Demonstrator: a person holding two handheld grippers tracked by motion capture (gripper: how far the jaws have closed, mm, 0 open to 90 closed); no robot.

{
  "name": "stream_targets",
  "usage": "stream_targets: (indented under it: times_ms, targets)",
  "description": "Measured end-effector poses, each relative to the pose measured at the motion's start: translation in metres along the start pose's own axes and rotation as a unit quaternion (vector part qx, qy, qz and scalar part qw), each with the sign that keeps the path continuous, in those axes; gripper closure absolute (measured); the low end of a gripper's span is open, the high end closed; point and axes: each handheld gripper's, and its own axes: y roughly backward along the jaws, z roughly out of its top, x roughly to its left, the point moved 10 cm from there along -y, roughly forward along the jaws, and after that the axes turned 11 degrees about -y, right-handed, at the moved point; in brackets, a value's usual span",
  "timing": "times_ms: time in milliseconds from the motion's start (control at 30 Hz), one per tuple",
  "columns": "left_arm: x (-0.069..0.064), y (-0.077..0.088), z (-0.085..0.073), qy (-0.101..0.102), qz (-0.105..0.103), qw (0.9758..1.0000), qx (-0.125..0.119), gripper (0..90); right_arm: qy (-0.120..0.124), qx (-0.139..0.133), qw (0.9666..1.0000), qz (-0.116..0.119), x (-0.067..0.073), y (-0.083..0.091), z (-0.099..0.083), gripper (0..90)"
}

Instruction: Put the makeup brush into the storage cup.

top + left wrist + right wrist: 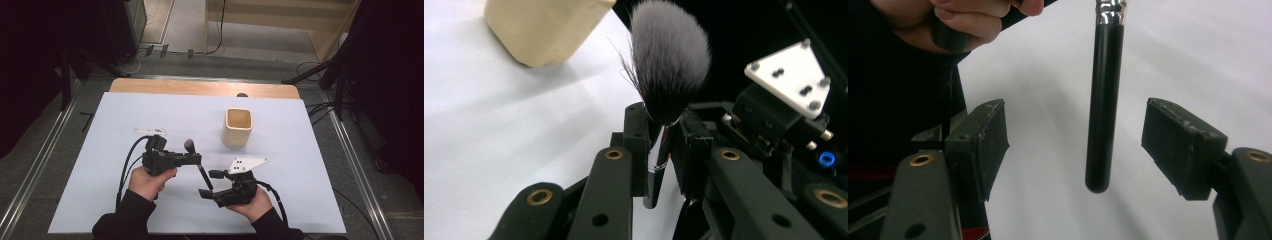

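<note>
Brush [669, 65] beside cream cup [237, 127]

Two tools: left tool [199, 161] near the worktop's [125, 115] middle, right tool [212, 183] toward the near edge, one hand on each, left hand [150, 181] and right hand [252, 202]. One makeup brush [196, 160], one cream square cup [237, 127] toward the far edge right of centre, one small white flat strip [150, 131] left of centre. One white sheet covers the worktop, one strip of bare wood shows at its far edge.
</note>
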Motion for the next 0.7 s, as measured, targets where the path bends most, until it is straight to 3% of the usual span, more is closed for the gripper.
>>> stream_targets:
  times_ms: [367,700]
  targets:
    - [-0.0051,-0.0032,-0.0053,-0.048,-0.004,0.9975,0.051,78.8,0.013,0.001,0.9995,0.029,0.0024,-0.0020,0.0026,29.2]
    - [-0.0098,-0.0041,-0.0095,-0.111,-0.017,0.9882,0.104,78.8,0.035,0.013,0.9976,0.058,0.0012,-0.0051,0.0050,35.8]
